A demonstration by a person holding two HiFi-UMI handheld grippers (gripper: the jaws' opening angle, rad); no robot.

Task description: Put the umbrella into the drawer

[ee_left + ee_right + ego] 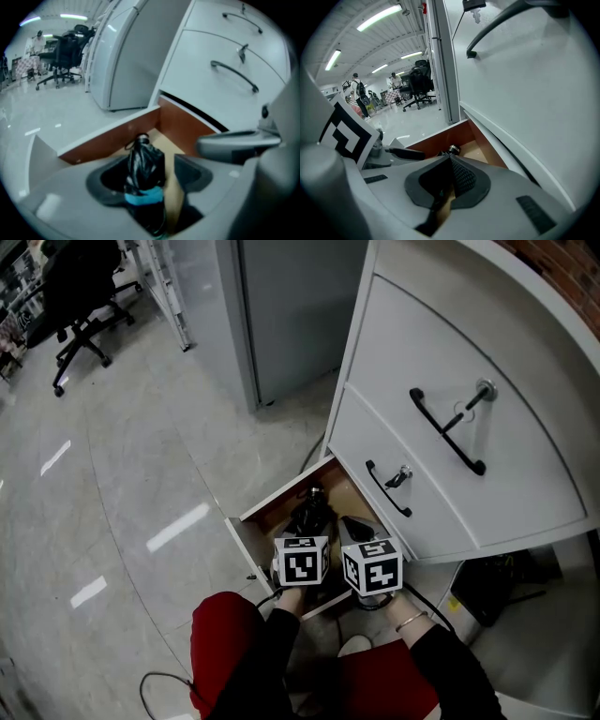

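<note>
We read the left gripper (pixel 150 174) as spread. The umbrella (pixel 143 164) stands between its pads (pixel 192 171), but a strip of the drawer (pixel 112 140) bottom shows between the umbrella and the right-hand pad. It is bracketed, then, not pinched. Whether it touches the left-hand pad we cannot tell.

The umbrella is folded, black, with a blue band near the end closest to us. Its long axis runs almost straight along the left gripper's own line, and its far end points at the drawer's back corner. The head view shows it low inside the open drawer (pixel 281 491), just ahead of the left marker cube; whether it rests fully on the bottom we cannot tell.

The right gripper (pixel 450 161) has its jaws pressed together at the tips with nothing in them. It hovers just beside the left one, over the drawer's right part, with the umbrella's far end (pixel 452 150) peeking past its tips.

So the left gripper is the nearer one, with the umbrella dead ahead and in line with it. We judge that the coming move turns on this: drawing back along that axis should clear the pads without dragging the umbrella sideways.
</note>
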